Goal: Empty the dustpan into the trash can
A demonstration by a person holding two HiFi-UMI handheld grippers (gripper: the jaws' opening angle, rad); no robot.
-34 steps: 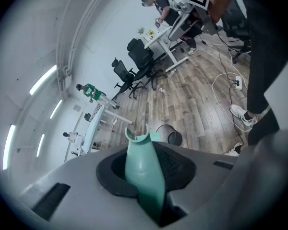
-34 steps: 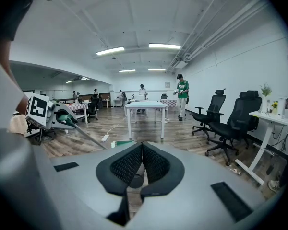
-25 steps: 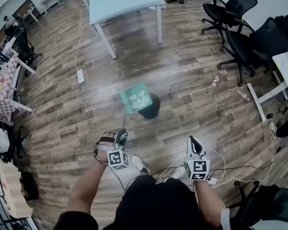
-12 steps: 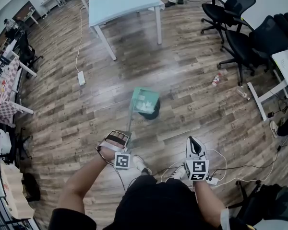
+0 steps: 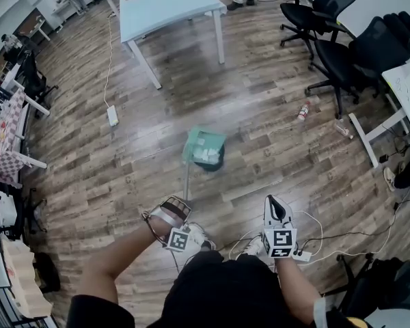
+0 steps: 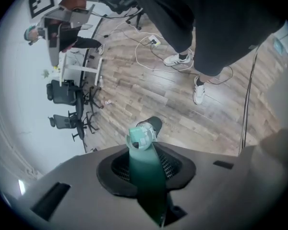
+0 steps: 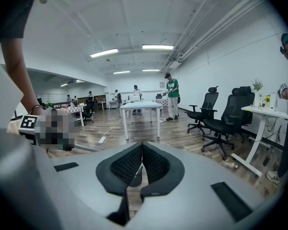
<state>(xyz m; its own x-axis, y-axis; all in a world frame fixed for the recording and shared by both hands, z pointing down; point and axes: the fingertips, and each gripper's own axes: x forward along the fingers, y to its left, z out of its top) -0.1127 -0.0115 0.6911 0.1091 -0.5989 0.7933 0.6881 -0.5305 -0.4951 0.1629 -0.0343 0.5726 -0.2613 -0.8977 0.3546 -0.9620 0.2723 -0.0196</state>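
Dustpan [image 5: 205, 146] hangs over the trash can [image 5: 214, 162], its handle pinched by jaws of the left gripper [image 5: 176, 203], while jaws of the right gripper [image 7: 140, 164] sit pressed together.

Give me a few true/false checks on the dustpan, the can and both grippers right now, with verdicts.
1. The left gripper is clamped on the handle of the dustpan. True.
2. The dustpan hangs over the black trash can. True.
3. The right gripper holds a brush. False: its jaws are together with nothing between them.
4. The dustpan is empty. False: pale scraps lie in it.
5. The trash can stands under the white table. False: it stands on open floor, apart from the table.
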